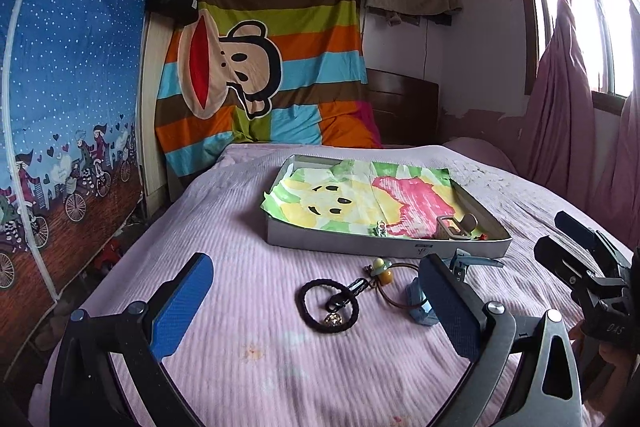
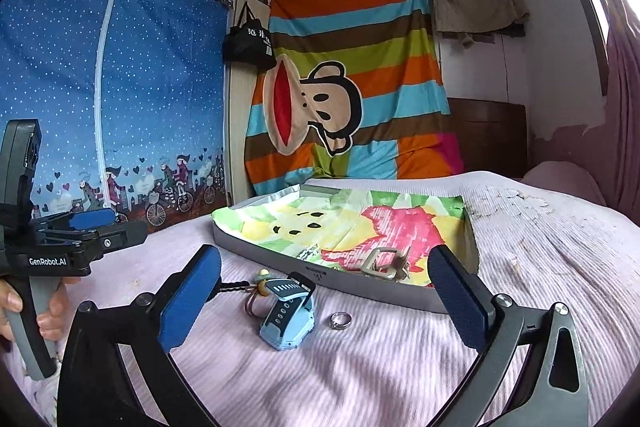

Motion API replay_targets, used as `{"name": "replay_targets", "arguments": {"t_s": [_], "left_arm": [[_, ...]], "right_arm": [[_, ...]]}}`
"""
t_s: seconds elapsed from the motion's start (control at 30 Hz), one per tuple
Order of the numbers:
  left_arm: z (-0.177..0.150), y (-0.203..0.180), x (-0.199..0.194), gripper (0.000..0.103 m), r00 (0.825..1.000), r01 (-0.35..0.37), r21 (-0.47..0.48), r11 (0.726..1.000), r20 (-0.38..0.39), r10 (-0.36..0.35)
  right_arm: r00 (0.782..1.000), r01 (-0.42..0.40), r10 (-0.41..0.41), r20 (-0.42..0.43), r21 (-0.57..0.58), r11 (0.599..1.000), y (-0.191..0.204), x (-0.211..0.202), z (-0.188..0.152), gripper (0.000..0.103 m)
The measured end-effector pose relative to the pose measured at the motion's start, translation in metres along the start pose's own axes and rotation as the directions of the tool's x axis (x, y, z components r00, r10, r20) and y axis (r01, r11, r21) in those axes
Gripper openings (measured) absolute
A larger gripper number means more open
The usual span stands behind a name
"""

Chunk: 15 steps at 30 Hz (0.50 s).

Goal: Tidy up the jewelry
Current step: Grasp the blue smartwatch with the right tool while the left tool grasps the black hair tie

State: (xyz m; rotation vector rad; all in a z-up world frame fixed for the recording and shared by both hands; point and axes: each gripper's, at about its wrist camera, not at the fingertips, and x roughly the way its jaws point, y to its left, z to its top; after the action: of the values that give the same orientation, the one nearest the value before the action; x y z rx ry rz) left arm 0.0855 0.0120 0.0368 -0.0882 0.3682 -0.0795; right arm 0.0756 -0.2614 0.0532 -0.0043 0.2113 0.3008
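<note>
- Jewelry pieces, loose on the pink ribbed bedspread (image 1: 248, 267) in front of the shallow grey box lined with a cartoon-print cloth (image 1: 384, 247); left wrist view first.
- Black fabric hair loop (image 1: 327, 303) with a small sparkly charm inside its ring: soft, light, likely to flatten under a pinch; best taken across the band itself, not the charm.
- Thin brown cord with yellow and amber beads (image 1: 384, 277), lying just beside the loop and touching a black braided strap: limp, prone to dangle and snag on neighbours when lifted; best pinched at the beads.
- Left gripper (image 1: 316, 311) spread wide, blue pads apart, nothing between them, hovering low over the loop and cord.
- Right gripper (image 1: 576, 255) visible at the right edge, apparently empty.
- Inside the box near its front wall: a small silvery trinket (image 1: 380, 229) and a metal buckle-like piece (image 1: 452, 227); finer detail too small to tell.
- Right wrist view next.
- Light blue plastic child's watch with a curled strap (image 2: 286, 315): stiff case, springy strap, heavier than the rest; probably safest gripped across the case sides.
- Small silver ring (image 2: 341, 320), lying just right of the watch: hard, smooth, slippery, flat on soft fabric; likely needs pads pressed into the bedspread on both sides of the band.
- Right gripper (image 2: 324, 307) released and empty, pads wide, framing watch and ring.
- Left gripper (image 2: 86, 227) seen at the left edge, held in a hand (image 2: 36, 311).
</note>
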Motion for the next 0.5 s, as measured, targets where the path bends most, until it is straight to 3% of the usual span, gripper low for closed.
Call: {"name": "replay_targets", "arguments": {"t_s": [0.17,0.5], "left_arm": [[-0.003,0.008,0.001,0.103,1.000,0.002,-0.035,0.999,-0.028,-0.003],[-0.014,0.017,0.025,0.103,0.986,0.010,-0.079,0.997,-0.164,-0.023]], "right_arm": [[0.999,-0.014,0.014,-0.049,-0.003,1.000,0.001,0.010,-0.006,0.101],[0.985,-0.028,0.030,-0.170,0.015,0.999,0.002,0.038,-0.019,0.101]]}}
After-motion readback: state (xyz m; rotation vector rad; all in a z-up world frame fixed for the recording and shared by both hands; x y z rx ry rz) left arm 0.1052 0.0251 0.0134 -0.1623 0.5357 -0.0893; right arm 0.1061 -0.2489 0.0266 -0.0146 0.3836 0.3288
